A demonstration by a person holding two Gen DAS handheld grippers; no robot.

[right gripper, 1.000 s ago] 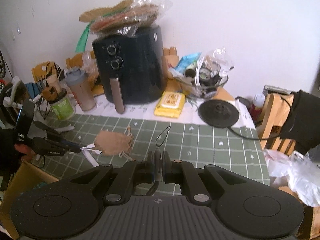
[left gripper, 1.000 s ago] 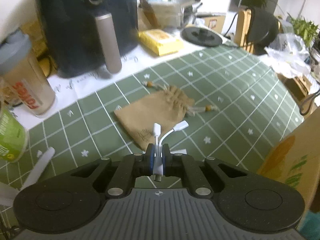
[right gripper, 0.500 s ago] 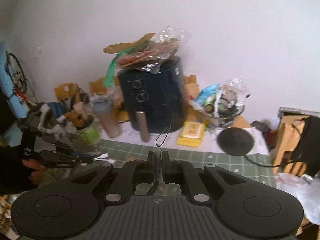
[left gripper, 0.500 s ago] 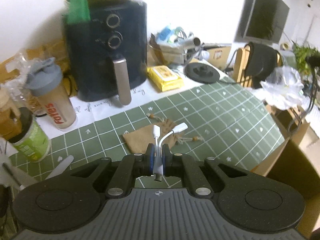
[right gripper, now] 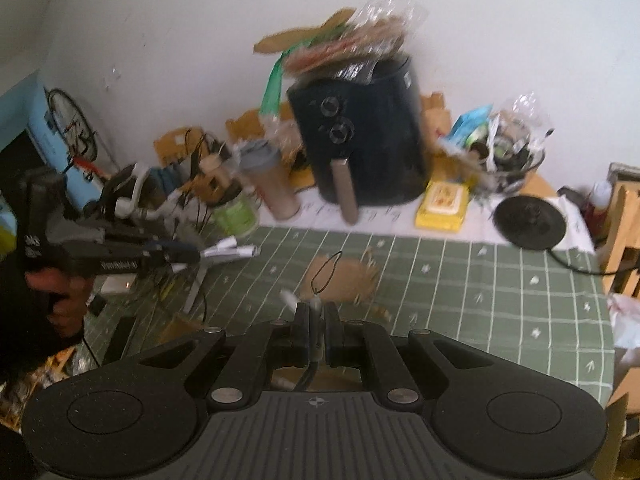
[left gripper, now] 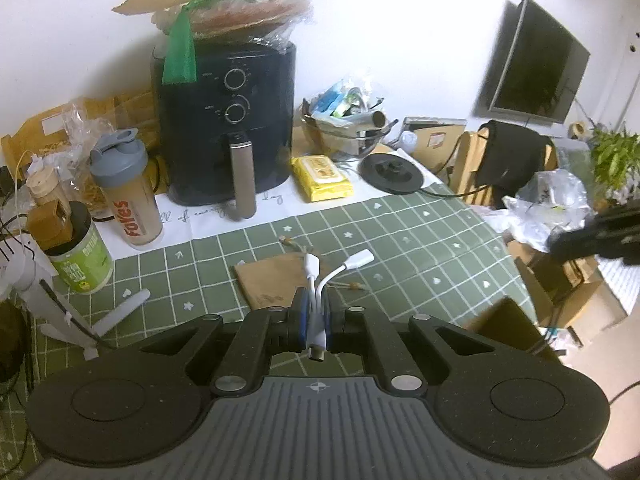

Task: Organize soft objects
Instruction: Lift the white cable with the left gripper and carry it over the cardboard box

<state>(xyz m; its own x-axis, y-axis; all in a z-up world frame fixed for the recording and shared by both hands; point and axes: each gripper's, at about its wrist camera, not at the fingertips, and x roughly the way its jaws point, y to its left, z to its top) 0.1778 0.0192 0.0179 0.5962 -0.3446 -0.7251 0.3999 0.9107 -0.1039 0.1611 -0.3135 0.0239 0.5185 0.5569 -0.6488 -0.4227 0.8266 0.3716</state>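
Note:
A tan drawstring pouch (left gripper: 272, 280) lies flat on the green checked mat (left gripper: 420, 248). My left gripper (left gripper: 315, 300) hovers above the pouch's near edge, shut on a white forked cable adapter (left gripper: 320, 276) whose two plugs stick up past the fingertips. In the right wrist view the pouch (right gripper: 344, 280) lies just beyond my right gripper (right gripper: 316, 312), which is shut on a thin black cord (right gripper: 326, 276) that loops up from the jaws. That blurred view also shows the left gripper (right gripper: 188, 256) at the left, held by a hand (right gripper: 60, 296), with the white adapter (right gripper: 230, 250) in it.
A black air fryer (left gripper: 228, 120) stands behind the mat with a shaker bottle (left gripper: 124, 192) and a green jar (left gripper: 80, 256) to its left. A yellow wipes pack (left gripper: 320, 178), a cluttered glass bowl (left gripper: 348, 132) and a black round base (left gripper: 392, 168) stand to its right. A cardboard box (left gripper: 504, 320) is at the near right.
The left gripper has risen and drawn back from the pouch, still clamping the adapter. The right gripper's view has swung leftward and gone blurry; the cord stays in its jaws.

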